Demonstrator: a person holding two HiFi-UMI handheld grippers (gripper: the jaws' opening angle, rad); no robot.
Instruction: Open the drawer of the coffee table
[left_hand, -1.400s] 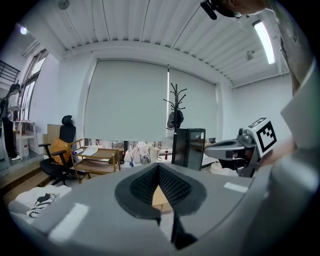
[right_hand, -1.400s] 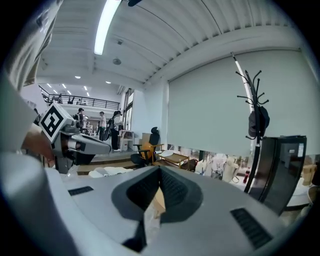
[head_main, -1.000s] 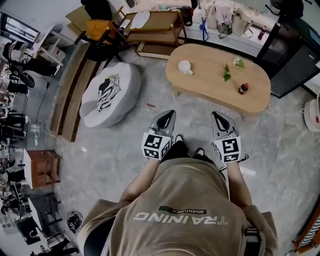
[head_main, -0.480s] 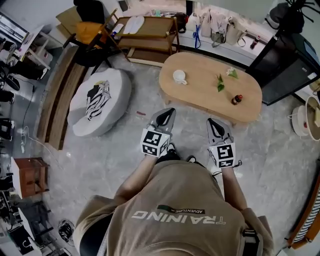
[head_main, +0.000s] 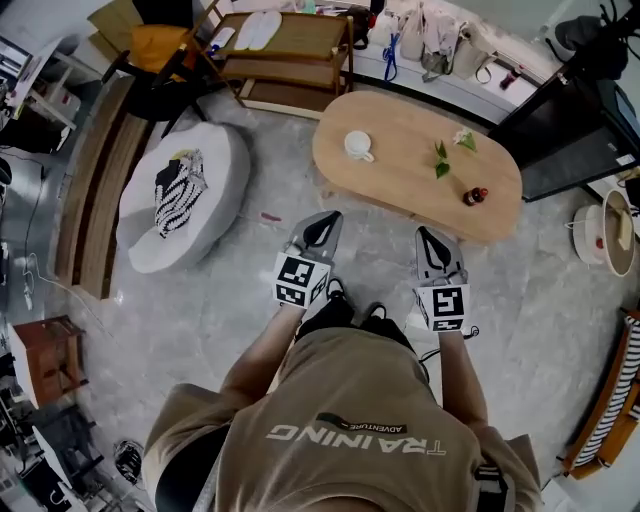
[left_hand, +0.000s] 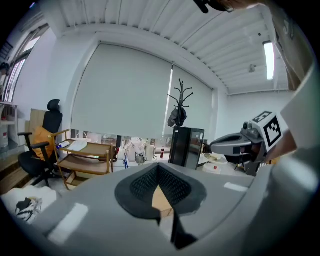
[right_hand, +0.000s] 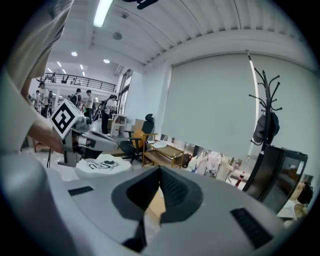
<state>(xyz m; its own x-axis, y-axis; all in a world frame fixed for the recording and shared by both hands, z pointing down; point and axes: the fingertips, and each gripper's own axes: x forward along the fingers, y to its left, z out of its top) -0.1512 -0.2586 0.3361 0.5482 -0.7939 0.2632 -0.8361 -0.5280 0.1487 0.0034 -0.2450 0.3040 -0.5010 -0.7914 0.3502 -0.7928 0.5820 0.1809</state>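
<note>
The oval wooden coffee table (head_main: 400, 185) stands ahead of me in the head view, bearing a white cup (head_main: 357, 146), green sprigs (head_main: 441, 160) and a small dark bottle (head_main: 476, 195). No drawer shows from above. My left gripper (head_main: 318, 228) and right gripper (head_main: 432, 240) are held side by side, both shut and empty, just short of the table's near edge. In the left gripper view the left gripper (left_hand: 159, 167) has its pads together, with a sliver of table wood beyond them. The right gripper (right_hand: 160, 172) looks the same in its own view.
A white floor cushion (head_main: 180, 195) lies left of the table. Behind it stand a wooden shelf cart (head_main: 285, 50) and an office chair (head_main: 160, 60). A black cabinet (head_main: 575, 140) is at the right, wooden boards (head_main: 95, 180) at the left.
Both grippers and the person have moved forward toward the coffee table, which now lies closer to the fingertips. Both pairs of jaws stayed shut.
</note>
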